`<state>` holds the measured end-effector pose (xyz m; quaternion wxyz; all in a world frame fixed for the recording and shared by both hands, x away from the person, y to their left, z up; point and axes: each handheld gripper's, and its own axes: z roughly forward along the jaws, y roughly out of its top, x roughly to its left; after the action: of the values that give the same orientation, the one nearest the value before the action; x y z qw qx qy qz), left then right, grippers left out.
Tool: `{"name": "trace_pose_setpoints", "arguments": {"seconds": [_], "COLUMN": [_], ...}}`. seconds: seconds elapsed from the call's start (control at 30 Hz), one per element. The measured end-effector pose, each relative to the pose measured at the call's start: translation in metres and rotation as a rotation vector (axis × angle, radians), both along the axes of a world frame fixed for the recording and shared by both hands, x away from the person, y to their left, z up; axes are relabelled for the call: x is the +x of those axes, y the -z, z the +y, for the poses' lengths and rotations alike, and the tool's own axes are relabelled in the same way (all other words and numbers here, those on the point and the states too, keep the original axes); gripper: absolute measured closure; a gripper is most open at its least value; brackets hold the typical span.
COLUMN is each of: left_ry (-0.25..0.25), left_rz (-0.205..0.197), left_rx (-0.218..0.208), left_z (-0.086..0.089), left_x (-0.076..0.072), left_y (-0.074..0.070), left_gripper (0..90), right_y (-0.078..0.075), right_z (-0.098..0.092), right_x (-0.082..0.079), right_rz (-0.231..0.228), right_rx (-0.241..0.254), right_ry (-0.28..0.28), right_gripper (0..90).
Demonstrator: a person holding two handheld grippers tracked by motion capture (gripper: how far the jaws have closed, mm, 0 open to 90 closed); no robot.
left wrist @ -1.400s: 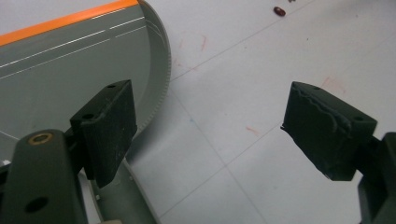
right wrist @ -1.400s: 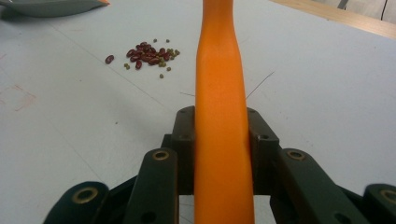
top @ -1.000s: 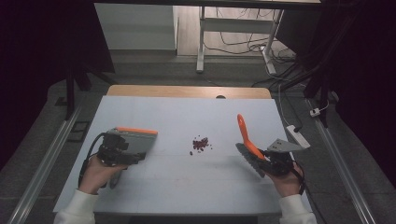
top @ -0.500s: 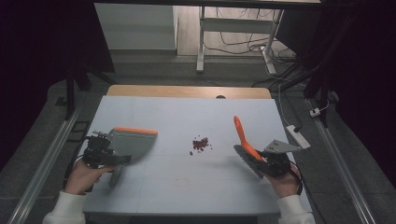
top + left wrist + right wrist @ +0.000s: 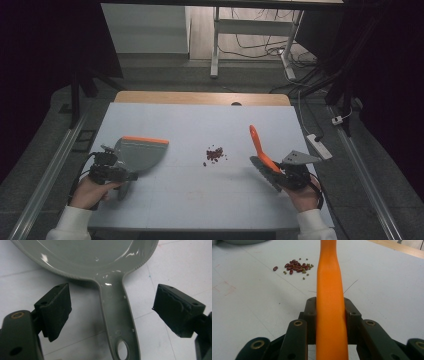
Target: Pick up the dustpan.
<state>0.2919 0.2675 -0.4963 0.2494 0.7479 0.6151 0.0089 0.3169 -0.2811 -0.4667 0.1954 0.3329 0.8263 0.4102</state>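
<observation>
A grey dustpan [image 5: 140, 152] with an orange front lip lies flat on the left of the white table [image 5: 200, 125]. My left gripper [image 5: 119, 175] is at its handle [image 5: 117, 315]. The jaws stand wide open on either side of it, and the pads [image 5: 56, 307] are clear of the plastic. A small heap of red and green beans [image 5: 215, 154] lies at mid-table. On the right, my right gripper [image 5: 279, 172] is shut on the orange handle [image 5: 329, 290] of a brush. The handle slants up and away, and the grey bristles [image 5: 262, 170] hang near the table.
The beans [image 5: 295, 266] lie ahead and to the left of the brush handle. A bare wooden strip [image 5: 200, 97] runs along the table's far edge. Metal rails flank the table, and a power strip [image 5: 320, 145] lies off its right side.
My left hand has drawn back to the left and sunk toward the table, along the dustpan's handle. The dustpan lies where it was. The right hand and brush have barely shifted.
</observation>
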Motion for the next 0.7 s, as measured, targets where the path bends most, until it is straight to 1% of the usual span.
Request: {"name": "trace_pose_setpoints", "arguments": {"seconds": [0.13,0.37,0.47,0.53,0.7], "left_ry": [-0.013,-0.045,-0.054,-0.044,-0.059], "left_rz": [0.015,0.021,0.031,0.040,0.049], "left_rx": [-0.004,-0.011,-0.012,-0.013,-0.017], "left_z": [0.004,0.004,0.003,0.002,0.000], "left_x": [0.002,0.005,0.006,0.007,0.010], "left_y": [0.006,0.013,0.016,0.018,0.023], "left_gripper": [15.7,17.9,20.4,22.0,26.4], "right_y": [0.000,0.002,0.002,0.002,0.002], "right_z": [0.000,0.000,0.000,0.001,0.002], "right_x": [0.000,0.001,0.001,0.001,0.002], "right_rz": [-0.002,0.007,0.007,0.007,0.010], "right_rx": [0.004,-0.004,-0.002,0.001,0.002], "right_ry": [-0.001,-0.001,0.000,-0.001,-0.004], "right_gripper": [70.1,70.1,70.1,70.1,70.1]}}
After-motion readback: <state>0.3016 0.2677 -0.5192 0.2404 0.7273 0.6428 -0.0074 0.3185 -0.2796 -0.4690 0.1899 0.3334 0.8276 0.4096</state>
